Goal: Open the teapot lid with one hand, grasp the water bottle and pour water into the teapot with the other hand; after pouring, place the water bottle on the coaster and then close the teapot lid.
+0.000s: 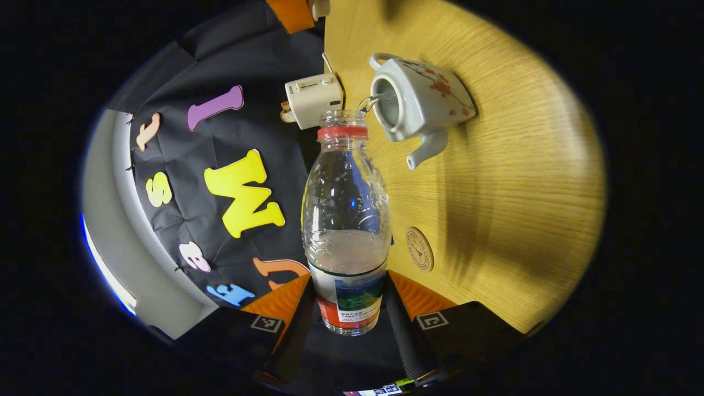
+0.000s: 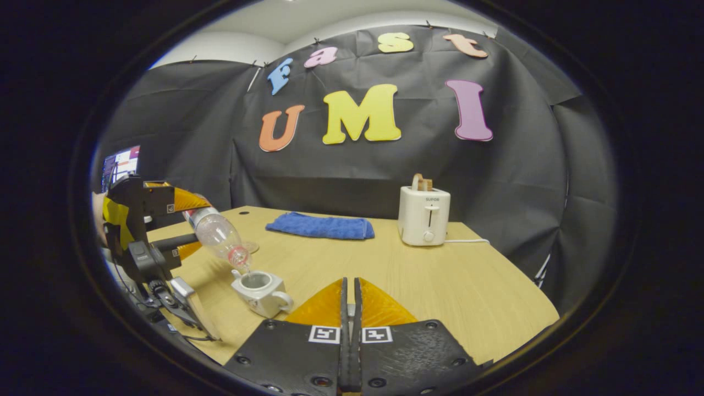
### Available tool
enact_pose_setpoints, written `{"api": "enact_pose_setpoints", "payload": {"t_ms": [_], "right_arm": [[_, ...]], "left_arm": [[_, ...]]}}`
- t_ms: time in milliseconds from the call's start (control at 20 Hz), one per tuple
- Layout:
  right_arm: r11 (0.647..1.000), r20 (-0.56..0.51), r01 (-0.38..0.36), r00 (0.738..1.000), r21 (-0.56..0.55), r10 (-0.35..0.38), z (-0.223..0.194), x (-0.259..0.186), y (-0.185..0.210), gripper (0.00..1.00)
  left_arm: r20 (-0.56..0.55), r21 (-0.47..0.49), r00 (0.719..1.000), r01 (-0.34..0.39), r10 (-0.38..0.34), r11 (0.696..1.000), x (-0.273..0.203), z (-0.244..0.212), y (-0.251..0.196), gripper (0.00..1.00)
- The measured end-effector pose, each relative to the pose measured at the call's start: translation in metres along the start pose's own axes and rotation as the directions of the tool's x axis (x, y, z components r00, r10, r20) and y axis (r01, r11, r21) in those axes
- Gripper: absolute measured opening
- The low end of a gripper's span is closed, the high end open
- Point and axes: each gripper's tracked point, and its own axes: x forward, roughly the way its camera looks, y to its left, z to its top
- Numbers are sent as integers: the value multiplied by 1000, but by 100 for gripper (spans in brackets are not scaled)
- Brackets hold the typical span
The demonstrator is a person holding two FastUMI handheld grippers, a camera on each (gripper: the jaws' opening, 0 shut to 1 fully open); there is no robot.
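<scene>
Teapot [image 2: 258, 290], white ceramic, lid off, takes water from the clear plastic bottle [image 1: 345, 220] pinched by the left gripper [image 1: 352, 308]. Right gripper [image 2: 350, 308] pressed together. Next: bottle onto round coaster [image 1: 419, 249].

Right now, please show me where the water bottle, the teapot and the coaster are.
water bottle [image 1: 345, 220]: left gripper view, clear middle of its body.
teapot [image 1: 426, 96]: left gripper view, its flowered side.
coaster [image 1: 419, 249]: left gripper view, centre of the disc.

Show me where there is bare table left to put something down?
Open wood lies between the blue towel, the toaster and the near edge. It is crowded around the teapot, where the left gripper tips the bottle.
</scene>
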Motion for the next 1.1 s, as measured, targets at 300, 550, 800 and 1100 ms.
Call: {"api": "enact_pose_setpoints", "payload": {"t_ms": [300,550,800,1100], "right_arm": [[1000,1,-14,1000,6,14,0,0,3,0],[1000,-2,-16,1000,10,16,-1,-1,1,0],[1000,2,-15,1000,14,15,0,-2,0,0],[1000,-2,-16,1000,20,16,-1,-3,-1,0]], "left_arm": [[-1,86,1000,-18,18,996,-1,-1,11,73],[-8,130,1000,-13,14,991,-1,0,14,73],[-17,162,1000,-8,11,987,1,-1,18,73],[-24,212,1000,-11,17,977,-3,4,23,73]]}}
